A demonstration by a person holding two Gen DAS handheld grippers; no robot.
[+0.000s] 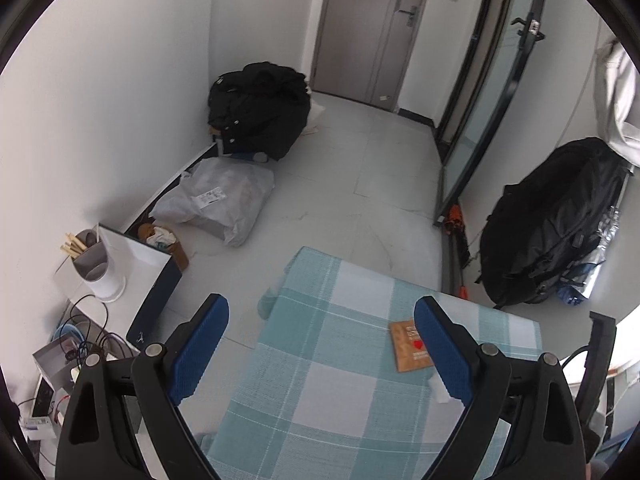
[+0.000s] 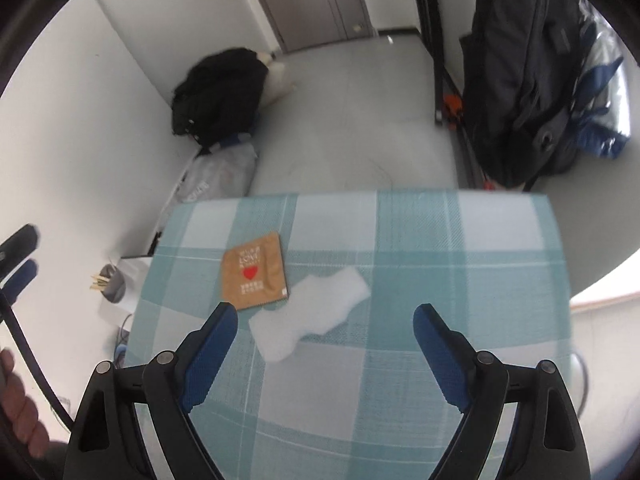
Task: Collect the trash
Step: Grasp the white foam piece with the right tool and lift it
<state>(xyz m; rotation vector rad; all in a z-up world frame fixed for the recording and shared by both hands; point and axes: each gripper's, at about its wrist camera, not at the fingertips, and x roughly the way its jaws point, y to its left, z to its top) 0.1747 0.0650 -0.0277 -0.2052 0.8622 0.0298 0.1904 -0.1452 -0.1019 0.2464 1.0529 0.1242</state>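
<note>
Trash lies on the checked table [image 2: 460, 240]: a brown packet [image 2: 256, 276] touching a white tissue [image 2: 308, 320]. Right gripper [image 2: 325, 312] hangs over the tissue, jaws wide, holding nothing. Left gripper [image 1: 322, 308] is also wide and empty.

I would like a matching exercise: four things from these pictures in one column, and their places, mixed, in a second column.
1. brown packet
2. white tissue
3. black jacket
4. right tool

a. heaped on the floor in the corner
b. lies on the checked cloth, red heart on it
c. hovers open above the cloth
d. lies on the cloth beside the packet

Pairs: 1-b, 2-d, 3-a, 4-c
</note>
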